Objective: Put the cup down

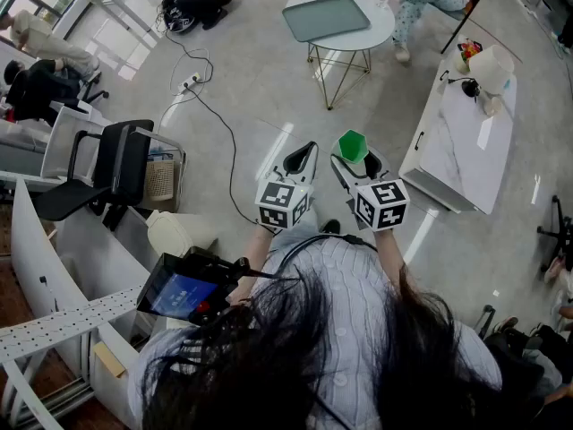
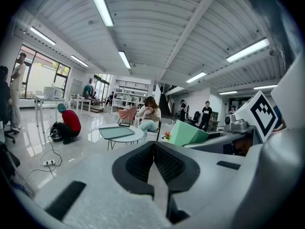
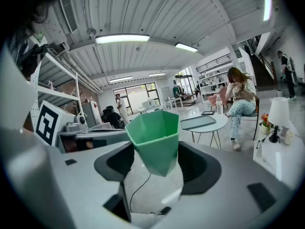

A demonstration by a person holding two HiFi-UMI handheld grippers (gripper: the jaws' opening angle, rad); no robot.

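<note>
Open-plan office w/ glossy grey floor (image 1: 269,79); round table (image 1: 380,27) carrying a tray (image 1: 326,17) ahead, long white table (image 1: 466,150) at right. Right gripper (image 1: 358,161) clamps the green cup (image 3: 155,137) by its sides, mouth up, in mid-air over the floor, well apart from either table. Left gripper (image 2: 153,147): jaws pressed together, nothing btwn them. Task status: cup grasped, not yet set down. Judged remaining: reach a surface, lower, release.
</note>
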